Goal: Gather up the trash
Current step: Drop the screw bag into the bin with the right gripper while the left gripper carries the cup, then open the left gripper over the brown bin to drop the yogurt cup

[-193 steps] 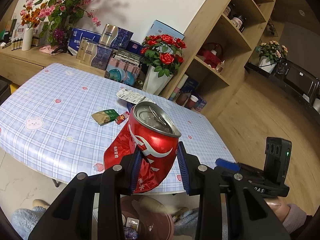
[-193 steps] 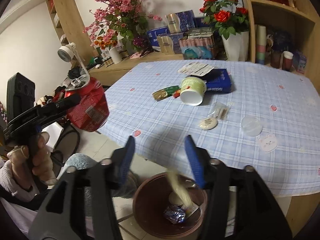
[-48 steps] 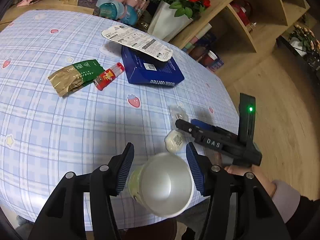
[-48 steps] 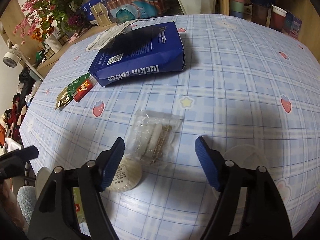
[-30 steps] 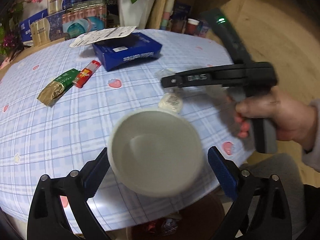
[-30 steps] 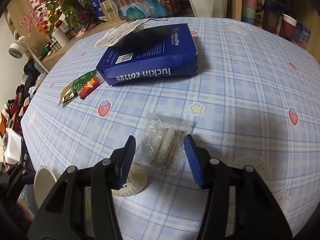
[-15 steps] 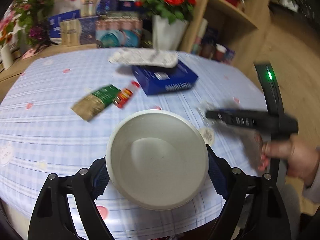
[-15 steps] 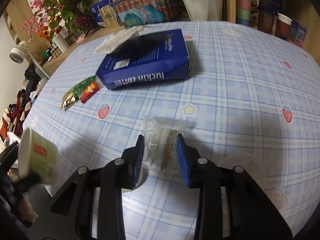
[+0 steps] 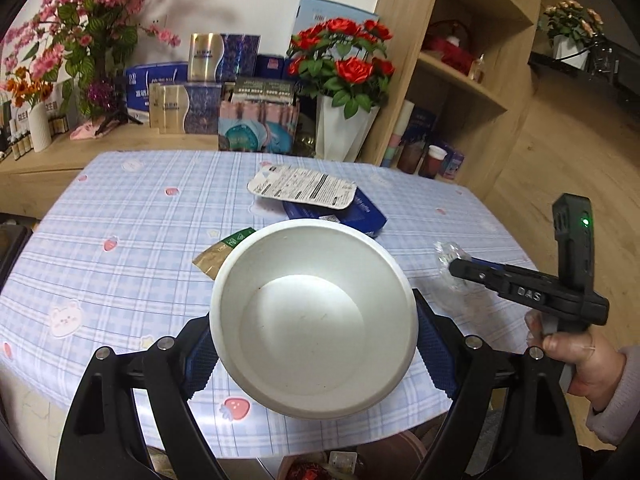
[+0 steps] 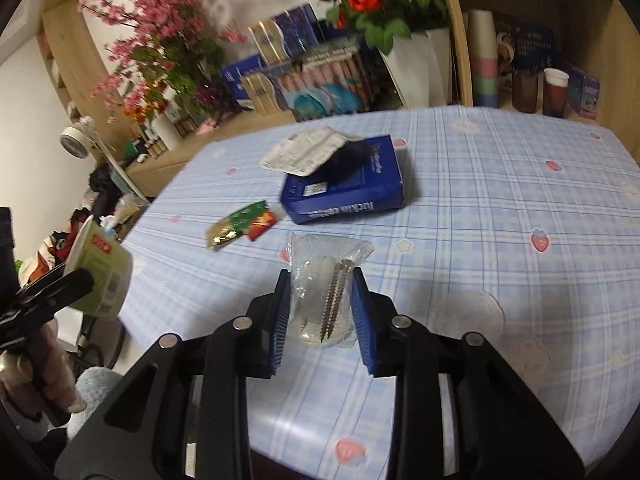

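Left wrist view: we see the left claw (image 9: 314, 356) gripping the white cup (image 9: 314, 318), mouth toward us, bin rim (image 9: 396, 454) below at 6 o'clock. Right claw (image 10: 322, 310) pinches the screw bag (image 10: 326, 288), long axis 12-to-6, above the tabletop (image 10: 520, 200).

Black plastic left gripper (image 9: 314, 354) and right gripper (image 10: 320, 312), each with silver screw heads along two angled arms. Blue ribbed pads (image 10: 362, 320) lining the jaws. White "DAS" lettering and a lit green lamp on the right unit. Pale pink fuzzy sleeve (image 9: 618, 404) at the wrist.
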The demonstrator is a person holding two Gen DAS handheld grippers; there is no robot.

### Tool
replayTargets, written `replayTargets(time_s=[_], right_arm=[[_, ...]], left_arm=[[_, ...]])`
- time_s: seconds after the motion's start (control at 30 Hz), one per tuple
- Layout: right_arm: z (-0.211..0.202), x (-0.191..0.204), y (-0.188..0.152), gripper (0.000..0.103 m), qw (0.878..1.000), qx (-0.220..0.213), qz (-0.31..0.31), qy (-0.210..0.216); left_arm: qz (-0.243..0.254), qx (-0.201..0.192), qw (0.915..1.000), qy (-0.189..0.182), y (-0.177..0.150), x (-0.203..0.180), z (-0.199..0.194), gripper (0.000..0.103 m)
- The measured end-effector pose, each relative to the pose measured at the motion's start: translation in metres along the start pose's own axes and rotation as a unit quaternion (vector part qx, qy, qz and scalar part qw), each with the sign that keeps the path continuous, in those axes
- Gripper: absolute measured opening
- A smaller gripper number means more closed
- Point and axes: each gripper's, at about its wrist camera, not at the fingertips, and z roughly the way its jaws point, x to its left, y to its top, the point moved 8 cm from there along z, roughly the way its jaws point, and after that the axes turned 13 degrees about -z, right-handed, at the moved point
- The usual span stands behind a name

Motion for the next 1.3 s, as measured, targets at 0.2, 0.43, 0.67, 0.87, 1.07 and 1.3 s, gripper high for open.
replayTargets(time_s=[0.2, 0.43, 0.67, 0.87, 1.07, 1.3], right_arm=[[-0.046, 0.03, -0.01, 0.032, 1.0, -0.016, -0.023, 0.006], [-0.08, 0.064, -0.034, 0.032, 0.999, -0.022, -0.036, 0.023], [-0.079, 0.096, -0.071, 0.034, 0.997, 0.019, -0.047, 0.052], [-0.07, 0.12, -0.088, 0.058, 0.994, 0.052, -0.065, 0.064], [-0.083, 0.111, -0.067, 0.085, 0.997, 0.018, -0.068, 0.028], [-0.111, 0.085, -0.038, 0.097, 0.994, -0.037, -0.087, -0.061]], left_arm=[[-0.001, -0.015, 0.9998, -0.011, -0.004, -0.01, -0.039, 0.083], [0.01, -0.033, 0.9991, -0.025, -0.016, -0.026, -0.079, 0.083], [0.012, -0.033, 0.9989, -0.03, -0.03, -0.029, -0.098, 0.083], [0.004, -0.03, 0.9991, -0.031, -0.037, -0.024, -0.105, 0.083], [0.008, -0.021, 0.9989, -0.041, -0.047, -0.029, -0.109, 0.083], [0.016, 0.002, 0.9979, -0.063, -0.061, -0.038, -0.107, 0.083]])
